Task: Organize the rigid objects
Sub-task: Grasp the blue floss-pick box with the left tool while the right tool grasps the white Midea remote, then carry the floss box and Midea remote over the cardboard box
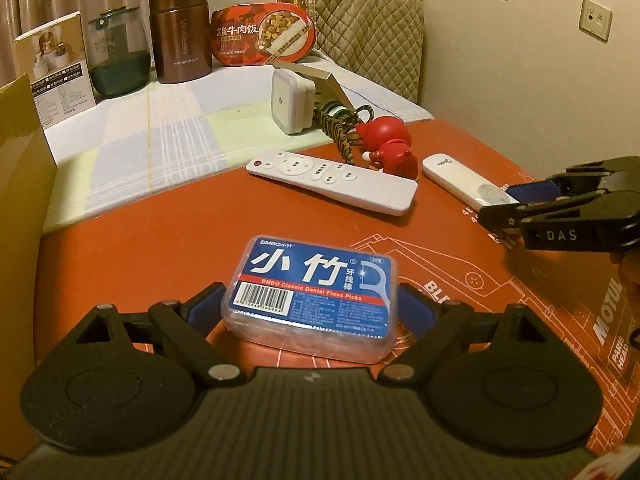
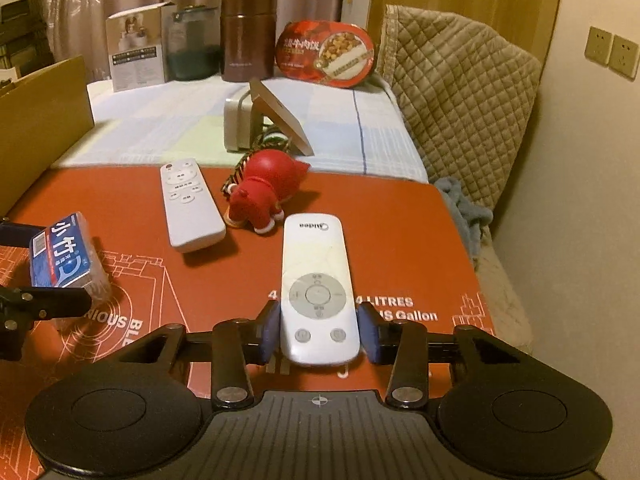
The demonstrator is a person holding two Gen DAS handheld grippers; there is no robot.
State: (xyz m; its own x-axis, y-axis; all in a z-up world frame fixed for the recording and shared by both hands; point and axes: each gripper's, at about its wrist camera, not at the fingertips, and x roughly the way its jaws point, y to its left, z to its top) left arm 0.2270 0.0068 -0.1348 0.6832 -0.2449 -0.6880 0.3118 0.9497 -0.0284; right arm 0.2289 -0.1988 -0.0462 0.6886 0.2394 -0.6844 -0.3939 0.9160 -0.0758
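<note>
The left gripper [image 1: 310, 308] sits low over a red mat [image 1: 160, 240] with its jaws spread wide. A floss box [image 1: 310, 296] lies flat on the mat between the blue pads [image 1: 200, 312] — the pads flank the box's near end, with a sliver of gap showing on each side.

The right gripper [image 2: 319, 330] has its jaws drawn in around the near end of a Midea remote [image 2: 316, 288]. The left pad [image 2: 270, 332] lies against the remote's edge; the right pad looks touching or a hair off, and I cannot tell which. The remote lies flat on the mat, its long axis running away from the camera.

Farther back on the mat a second, longer remote [image 2: 188, 204] lies beside a red toy figure [image 2: 264, 192]. Behind these, on a pale checked cloth [image 1: 160, 132], stand a white plug-like block [image 1: 290, 100], a brown flask [image 1: 180, 32], a glass jar [image 1: 118, 56] and an oval food tub [image 1: 264, 34]. A quilted cushion [image 2: 460, 96] leans at the right.
</note>
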